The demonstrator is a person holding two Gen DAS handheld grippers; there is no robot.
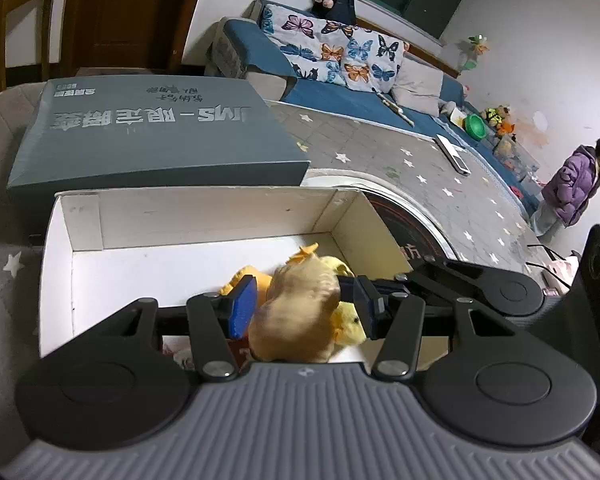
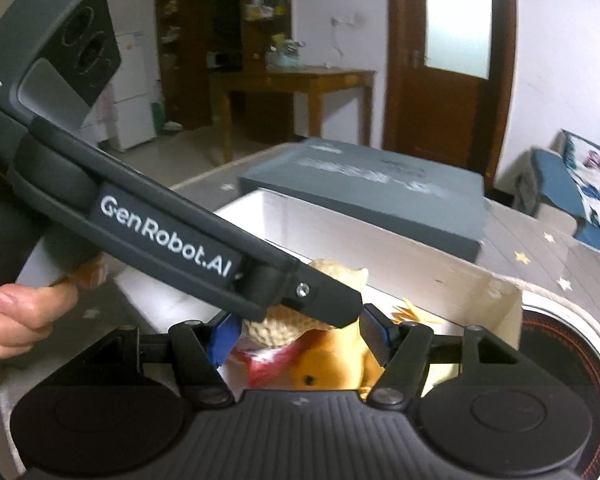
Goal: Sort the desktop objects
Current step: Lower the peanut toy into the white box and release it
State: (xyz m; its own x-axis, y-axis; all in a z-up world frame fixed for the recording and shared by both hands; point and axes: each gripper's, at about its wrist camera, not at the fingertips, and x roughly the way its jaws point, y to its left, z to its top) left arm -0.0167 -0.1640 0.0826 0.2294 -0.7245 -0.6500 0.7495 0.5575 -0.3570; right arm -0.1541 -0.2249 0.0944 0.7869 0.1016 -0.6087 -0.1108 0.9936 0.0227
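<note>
Your left gripper (image 1: 300, 308) was clamped on the beige plush toy (image 1: 296, 316), blue pads pressed into its flanks, hanging just over the white cardboard box (image 1: 188, 220), toward that box's five o'clock corner. A yellow plush (image 1: 350, 326) sat under it at four o'clock. Your right gripper (image 2: 296, 336) stood spread wide over the orange plush (image 2: 320, 368), gripping nothing, the left tool crossing from ten o'clock. That beige toy looked light, soft and squashy, nothing to break; I'd judge the fat middle of the body your best hold, since limbs would slip
</note>
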